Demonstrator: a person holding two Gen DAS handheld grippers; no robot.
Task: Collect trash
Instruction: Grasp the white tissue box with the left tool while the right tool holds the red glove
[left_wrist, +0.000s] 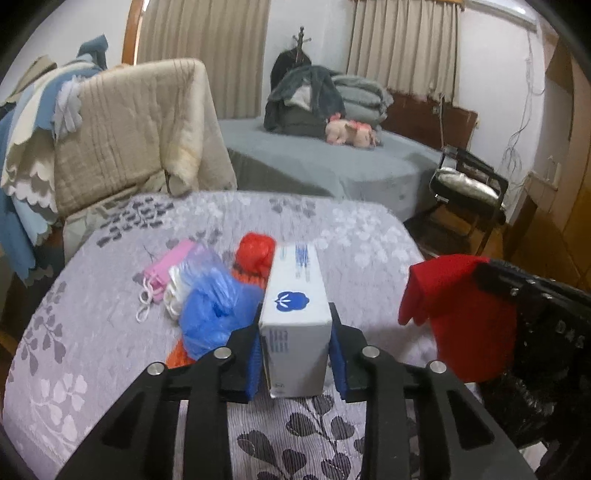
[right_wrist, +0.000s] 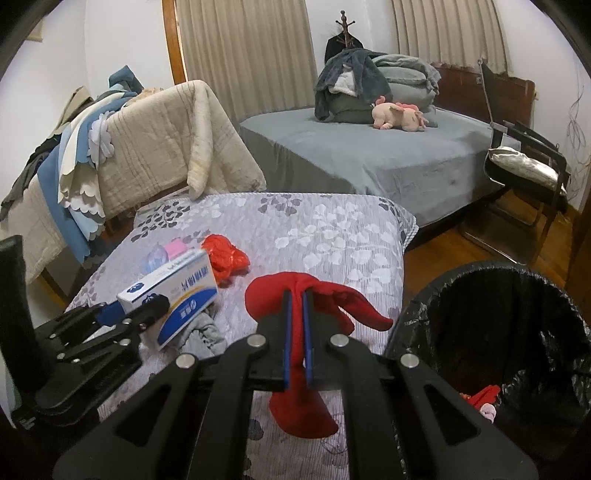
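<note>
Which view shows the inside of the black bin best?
The right wrist view: the black bin shows its open mouth, its liner and some red and pink scraps at the bottom. The left wrist view catches only part of its rim and outer wall at the right edge.

Soft, even indoor light with faint shadows fills both fisheye views, whose edges bend strongly and darken into black corners, while the crumpled blue plastic bag (left_wrist: 216, 314) looks smeared and the far grey-sheeted bed (right_wrist: 369, 162) slightly soft.
</note>
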